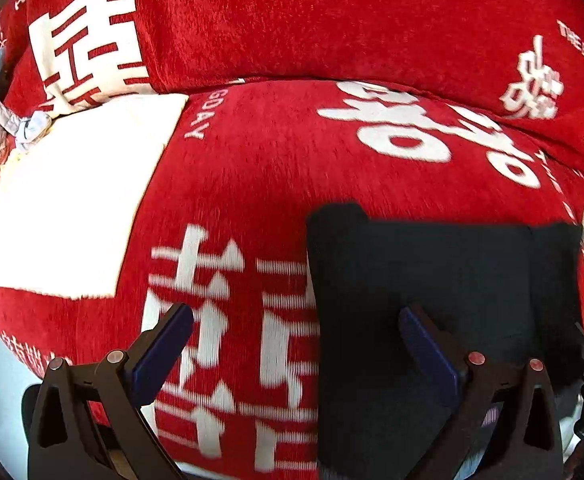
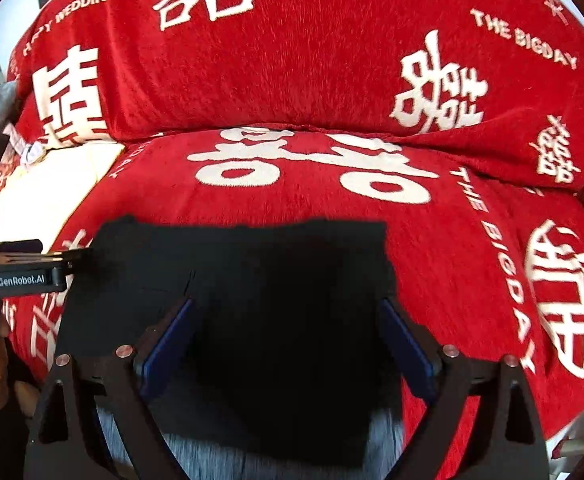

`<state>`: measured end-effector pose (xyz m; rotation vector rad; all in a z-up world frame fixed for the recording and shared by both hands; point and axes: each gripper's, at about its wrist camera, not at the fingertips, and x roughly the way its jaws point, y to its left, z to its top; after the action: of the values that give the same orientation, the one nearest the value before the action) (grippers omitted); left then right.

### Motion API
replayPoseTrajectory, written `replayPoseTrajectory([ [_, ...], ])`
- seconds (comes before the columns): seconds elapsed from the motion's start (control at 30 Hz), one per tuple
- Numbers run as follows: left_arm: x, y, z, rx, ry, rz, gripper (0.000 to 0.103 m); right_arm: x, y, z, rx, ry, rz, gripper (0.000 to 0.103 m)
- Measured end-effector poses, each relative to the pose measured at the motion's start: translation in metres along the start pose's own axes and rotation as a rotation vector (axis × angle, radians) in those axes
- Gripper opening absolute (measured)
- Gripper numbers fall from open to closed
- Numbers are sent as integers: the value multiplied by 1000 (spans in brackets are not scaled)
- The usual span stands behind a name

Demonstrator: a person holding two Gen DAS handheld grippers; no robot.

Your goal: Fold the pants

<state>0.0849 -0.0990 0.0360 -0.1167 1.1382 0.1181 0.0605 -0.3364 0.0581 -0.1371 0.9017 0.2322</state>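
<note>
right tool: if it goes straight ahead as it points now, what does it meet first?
Most likely the black pants: the open right tool frames them dead ahead. Past them lies the red sofa cover. Depth is unclear.

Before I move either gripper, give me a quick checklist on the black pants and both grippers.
1. Left gripper open: ok, fingers spread wide, nothing between them.
2. Right gripper open: ok, fingers spread with the black pants below and between them.
3. Pants folded into a compact block: ok, they look like a rough rectangle on the red sofa cover.
4. Edges aligned: cannot tell, the fabric is too dark to show layers.
5. Grippers clear of each other: ok, the left one sits at the pants' left edge in the right wrist view.
6. White cloth apart from pants: ok.
</note>
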Motion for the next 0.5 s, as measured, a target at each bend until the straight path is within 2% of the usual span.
replayPoseTrajectory([
  [0.2, -15, 2, -41, 45, -1, -8, 103, -24, 9, -44, 14, 4, 36, 94],
  [0.27, -11, 0, -49, 65, -10, 2, 103, -17, 6, -56, 47, 35, 88, 95],
  [0.37, -3, -1, -51, 62, 0, 0, 103, -5, 1, -61, 75, 50, 57, 97],
  [0.43, -2, 0, -51, 57, 3, -7, 103, 2, -5, -60, 111, 75, 73, 97],
  [0.5, -5, 1, -52, 67, -1, -4, 103, -5, -6, -59, 121, 51, 64, 97],
])
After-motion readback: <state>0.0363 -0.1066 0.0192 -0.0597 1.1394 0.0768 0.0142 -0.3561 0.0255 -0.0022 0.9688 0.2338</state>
